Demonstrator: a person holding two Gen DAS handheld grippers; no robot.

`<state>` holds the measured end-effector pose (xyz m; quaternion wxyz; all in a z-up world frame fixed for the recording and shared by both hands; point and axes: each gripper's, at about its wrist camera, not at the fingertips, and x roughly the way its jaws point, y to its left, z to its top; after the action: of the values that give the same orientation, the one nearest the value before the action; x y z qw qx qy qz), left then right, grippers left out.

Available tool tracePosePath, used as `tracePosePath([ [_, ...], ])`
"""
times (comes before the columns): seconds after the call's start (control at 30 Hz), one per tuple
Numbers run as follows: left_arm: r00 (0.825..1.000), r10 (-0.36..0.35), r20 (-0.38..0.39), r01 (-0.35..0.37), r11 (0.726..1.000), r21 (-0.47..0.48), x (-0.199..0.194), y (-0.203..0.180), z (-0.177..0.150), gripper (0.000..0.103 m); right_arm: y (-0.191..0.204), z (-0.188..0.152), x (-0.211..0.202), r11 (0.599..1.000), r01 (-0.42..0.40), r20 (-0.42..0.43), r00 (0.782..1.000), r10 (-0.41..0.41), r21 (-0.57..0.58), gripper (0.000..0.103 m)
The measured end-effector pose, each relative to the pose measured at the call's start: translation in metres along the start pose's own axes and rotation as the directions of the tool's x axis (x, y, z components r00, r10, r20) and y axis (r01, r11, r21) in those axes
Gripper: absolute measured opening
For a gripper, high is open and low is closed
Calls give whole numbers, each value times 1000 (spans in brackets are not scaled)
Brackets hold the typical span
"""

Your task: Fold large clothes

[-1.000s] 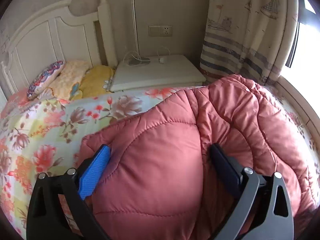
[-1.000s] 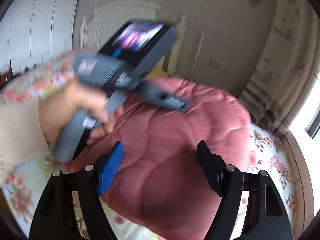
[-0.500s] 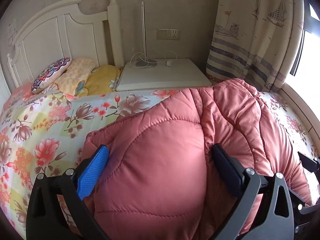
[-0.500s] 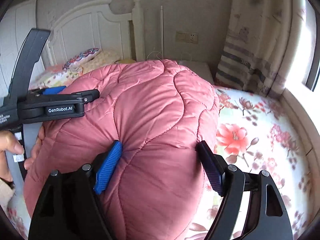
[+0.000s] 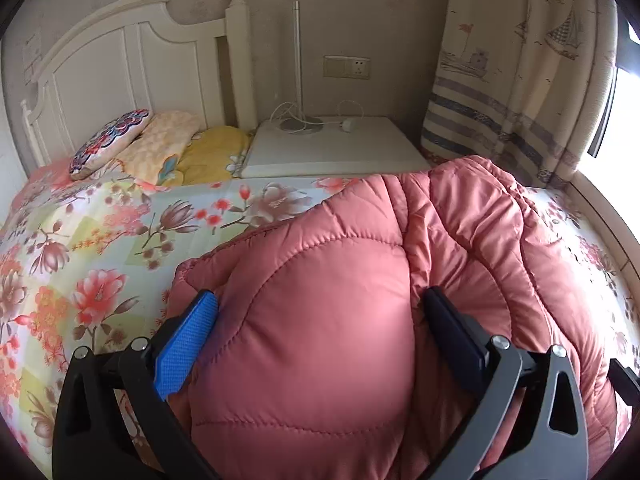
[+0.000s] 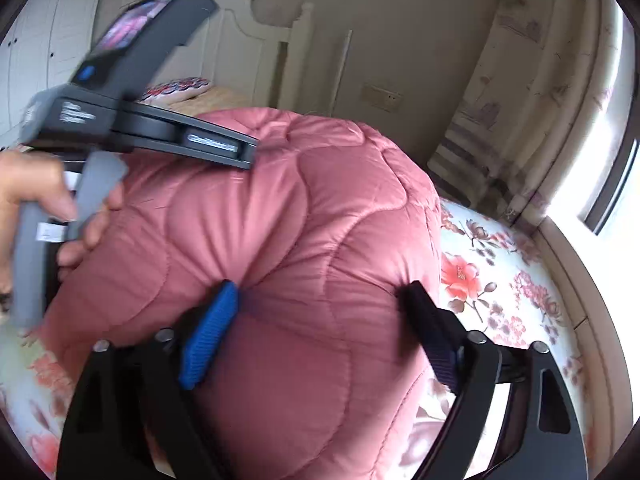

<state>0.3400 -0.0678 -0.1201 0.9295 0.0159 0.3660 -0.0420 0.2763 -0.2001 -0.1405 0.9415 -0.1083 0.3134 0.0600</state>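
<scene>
Jacket [image 5: 320, 320]: quilted, puffy, soft, likely light; slick shell, springs back when released. Best held at stitched seam or edge (less bulk). Bunched on bed [image 5: 100, 248], bulging between both pad pairs. Left gripper [image 5: 320, 332]: spread wide, pads pressed into padding. Right gripper [image 6: 320, 320]: opening, padding between pads.

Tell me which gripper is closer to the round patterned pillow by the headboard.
Left. The left gripper sits on the pink quilted jacket toward the round patterned pillow. The right gripper, jaws opening with the jacket between them, is behind it, farther back.
</scene>
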Motion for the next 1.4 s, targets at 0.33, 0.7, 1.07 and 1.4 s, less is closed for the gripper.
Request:
tracePosePath([
  [0.33,1000,-13,-20,8,981,-195,-43,40,-6,101,-34,15,-20,989,-91,-56,994,99,118,87],
  [0.7,883,331,333,-347,938,-11,-227,28,-48,101,-49,29,-184,976,74,208,971,-118,205,87],
  [1.07,871,194,451,-177,981,-80,-330,10,-99,101,-65,13,-264,962,28,309,944,-115,273,87],
  [1.4,942,119,315,-118,993,-21,-315,-5,-133,101,-43,-9,-241,970,81,202,971,-129,230,87],
])
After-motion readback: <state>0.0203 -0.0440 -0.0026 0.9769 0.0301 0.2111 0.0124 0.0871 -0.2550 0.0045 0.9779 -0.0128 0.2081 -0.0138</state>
